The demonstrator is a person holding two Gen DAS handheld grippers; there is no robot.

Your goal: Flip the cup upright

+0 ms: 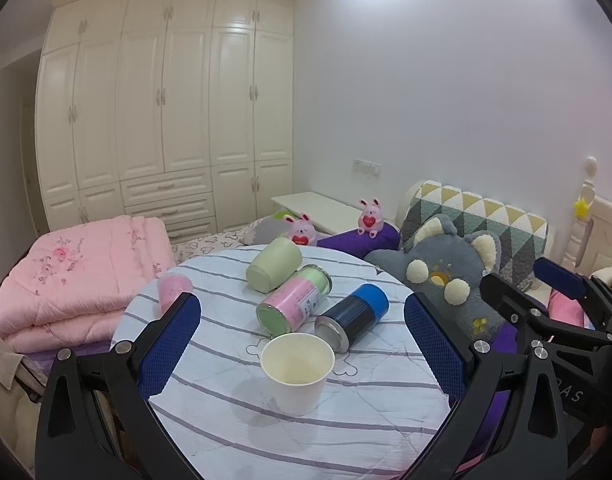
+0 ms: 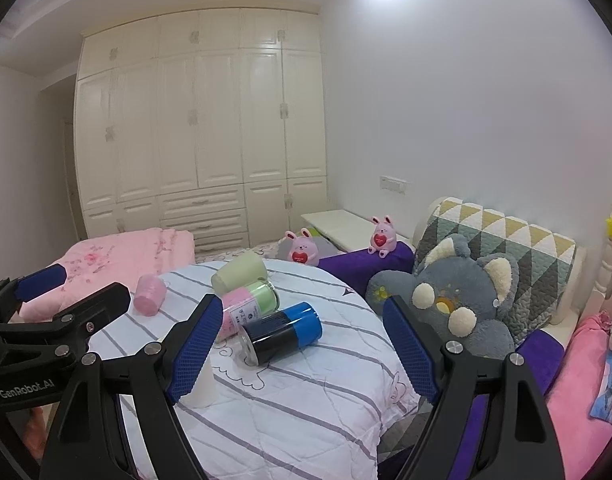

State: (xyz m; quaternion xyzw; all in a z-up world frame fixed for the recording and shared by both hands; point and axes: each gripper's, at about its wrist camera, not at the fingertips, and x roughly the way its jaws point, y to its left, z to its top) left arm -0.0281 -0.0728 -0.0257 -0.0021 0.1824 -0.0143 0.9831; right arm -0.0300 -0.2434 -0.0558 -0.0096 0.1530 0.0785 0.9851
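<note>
A white paper cup [image 1: 297, 372] stands upright, mouth up, on the round striped table [image 1: 346, 420]. It sits between the fingers of my left gripper [image 1: 302, 340], which is open and not touching it. In the right wrist view the cup [image 2: 204, 384] is mostly hidden behind the left finger of my right gripper [image 2: 294, 346], which is open and empty. The right gripper also shows in the left wrist view [image 1: 546, 292]. The left gripper shows in the right wrist view [image 2: 70, 288].
On the table lie a green cup [image 1: 274, 265], a pink-green can [image 1: 294, 304], a blue-black can [image 1: 352, 316] and a pink cup [image 1: 172, 286]. A grey plush [image 1: 450, 276] sits to the right, a folded pink quilt [image 1: 78, 276] to the left.
</note>
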